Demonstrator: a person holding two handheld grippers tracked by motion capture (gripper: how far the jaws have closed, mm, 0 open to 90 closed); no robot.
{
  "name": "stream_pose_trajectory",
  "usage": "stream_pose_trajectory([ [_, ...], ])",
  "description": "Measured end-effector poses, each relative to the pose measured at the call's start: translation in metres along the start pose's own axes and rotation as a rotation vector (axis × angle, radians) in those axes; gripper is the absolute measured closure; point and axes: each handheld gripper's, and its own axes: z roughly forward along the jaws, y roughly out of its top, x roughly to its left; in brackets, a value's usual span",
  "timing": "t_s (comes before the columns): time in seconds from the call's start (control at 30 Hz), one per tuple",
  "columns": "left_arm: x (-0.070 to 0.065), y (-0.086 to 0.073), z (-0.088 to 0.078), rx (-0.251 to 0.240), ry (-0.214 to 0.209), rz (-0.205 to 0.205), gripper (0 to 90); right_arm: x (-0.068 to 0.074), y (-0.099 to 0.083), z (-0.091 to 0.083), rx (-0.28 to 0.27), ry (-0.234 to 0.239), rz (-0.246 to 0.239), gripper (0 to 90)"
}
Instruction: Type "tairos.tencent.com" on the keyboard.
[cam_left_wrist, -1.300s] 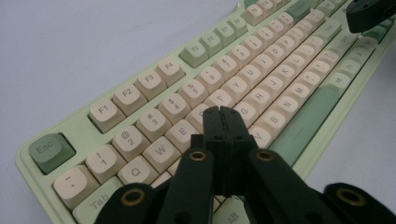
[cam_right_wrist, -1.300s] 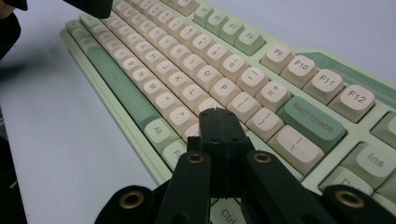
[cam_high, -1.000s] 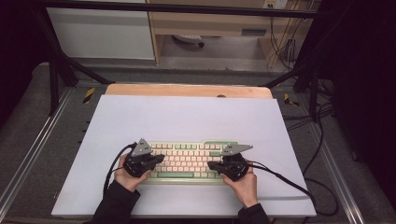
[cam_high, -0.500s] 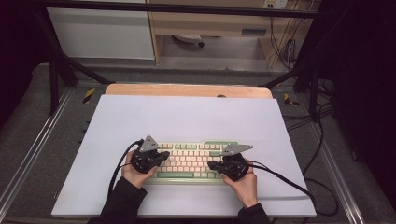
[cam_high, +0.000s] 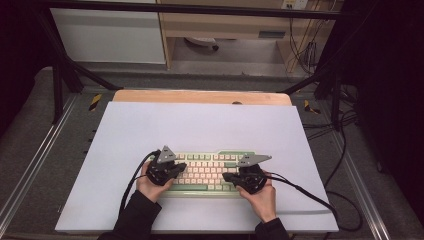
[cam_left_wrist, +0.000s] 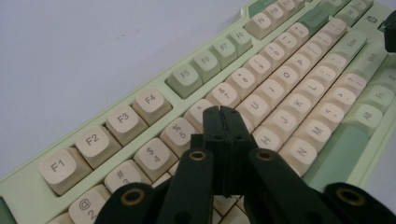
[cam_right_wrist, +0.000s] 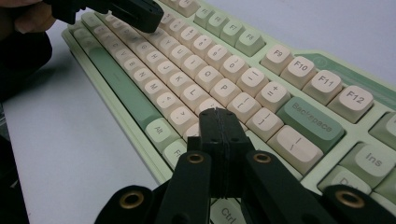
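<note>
Keyboard (cam_high: 207, 172), a pale green one with cream keycaps, lies on the white table cover (cam_high: 200, 125), near the person's edge, with its long axis running left to right across the table. Both hands come to it from the near side.

Left gripper (cam_high: 176, 167) has its jaws pressed fully together and holds nothing. In the left gripper view its closed tip (cam_left_wrist: 224, 122) sits over the number row and the row below, about between the 5 and 7 keys, so the keys lie directly under and ahead of it. I cannot tell if the tip already touches a keycap.

Right gripper (cam_high: 229, 177) is also closed completely and empty. In the right gripper view its tip (cam_right_wrist: 218, 122) hangs over the right part of the letter block, just before the Backspace key (cam_right_wrist: 310, 122), with the P key (cam_right_wrist: 224, 89) a little further ahead.

My judgement is that the person types with the closed tips as single fingers. Each hand covers its own half: the left one is nearer to the keys left of the middle, the right one to the keys near Backspace.
</note>
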Motion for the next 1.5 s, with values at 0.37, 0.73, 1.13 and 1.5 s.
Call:
stream_pose_trajectory([
  [0.37, 0.000, -0.002, 0.003, 0.001, -0.004, 0.011, 89.9, 0.000, 0.000, -0.001, 0.002, -0.001, 0.002, 90.0],
  [0.73, -0.001, -0.003, 0.001, -0.004, -0.010, 0.018, 89.9, 0.000, 0.000, -0.001, -0.002, -0.002, 0.004, 90.0],
  [1.13, 0.006, -0.009, -0.019, -0.023, -0.006, -0.001, 89.9, 0.000, 0.000, -0.002, -0.003, -0.001, -0.002, 90.0],
  [1.5, 0.013, -0.012, -0.027, -0.029, 0.010, -0.013, 90.0, 0.001, -0.001, -0.002, 0.002, 0.000, -0.007, 90.0],
])
